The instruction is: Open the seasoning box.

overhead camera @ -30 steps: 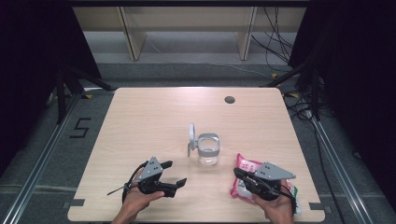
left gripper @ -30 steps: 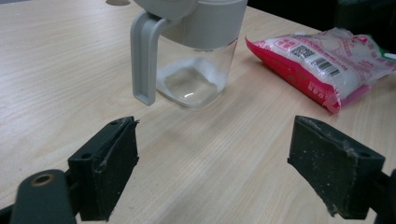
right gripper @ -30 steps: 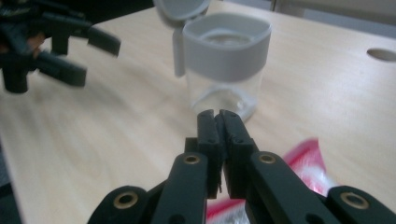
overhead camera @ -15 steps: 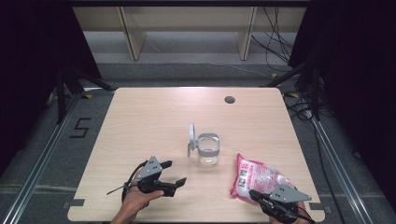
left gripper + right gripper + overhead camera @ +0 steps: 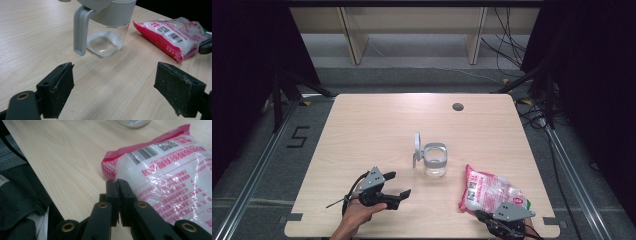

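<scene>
While the right gripper point(image 5: 504, 220) sits at the near right edge of the table point(image 5: 377, 130) with its jaws pressed together and nothing between them, the pink and clear bag point(image 5: 489, 192) lies just ahead of it and slightly toward the table's middle. In the right gripper view the closed tips rest against the bag's near edge, beside its pink sealed corner point(image 5: 110, 167), touching the film but not pinching it. The bag lies flat, its long axis running from that near end away toward the clear jar point(image 5: 434, 160), which stands upright near the centre with its grey hinged lid point(image 5: 417, 145) swung open. The right hand is plainly the nearer one to the bag. To take it, I judge the jaws would first have to part and then close over that near seam. The left gripper point(image 5: 394, 192), held over the near left part of the table, stands wide open and empty, pointing toward the jar.
</scene>
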